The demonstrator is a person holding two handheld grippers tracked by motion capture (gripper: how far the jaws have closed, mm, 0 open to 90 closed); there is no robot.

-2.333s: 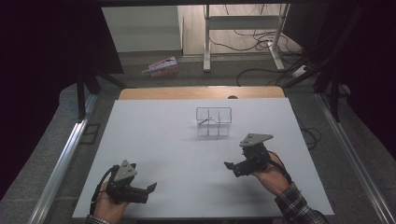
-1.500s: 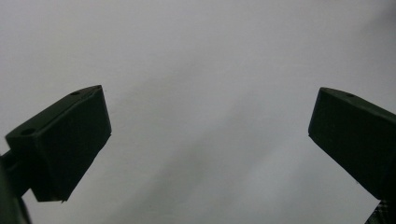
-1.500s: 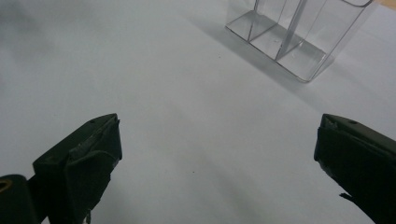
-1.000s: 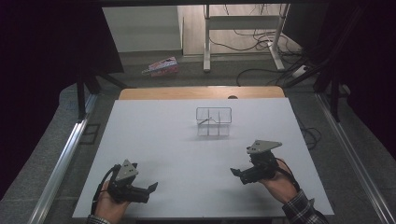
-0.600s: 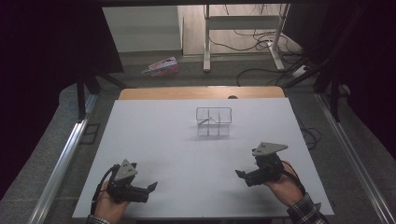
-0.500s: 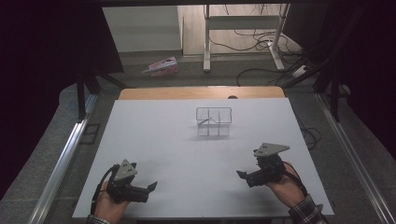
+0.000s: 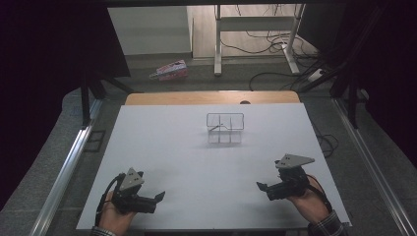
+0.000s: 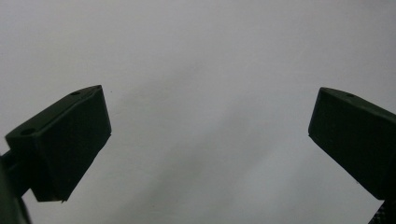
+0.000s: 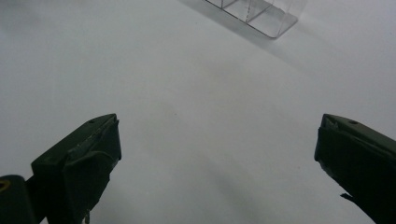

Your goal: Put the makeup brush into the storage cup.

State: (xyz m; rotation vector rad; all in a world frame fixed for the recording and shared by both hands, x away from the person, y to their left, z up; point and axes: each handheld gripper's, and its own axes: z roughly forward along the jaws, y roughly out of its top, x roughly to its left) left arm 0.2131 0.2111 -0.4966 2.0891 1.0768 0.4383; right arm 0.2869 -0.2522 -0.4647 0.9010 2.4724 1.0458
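Ahead of our right gripper (image 7: 263,189) and to its left stands the clear divided organizer (image 7: 225,128), its long axis across the table; our left gripper (image 7: 158,197) lies farther off. Both grippers' jaws are wide apart, empty.

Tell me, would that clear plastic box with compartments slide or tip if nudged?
The clear plastic box with compartments looks thin-walled and empty, so probably light. On the smooth white table it would likely slide rather than tip, since it sits low and wide. Its rigid walls might crack under a hard squeeze.
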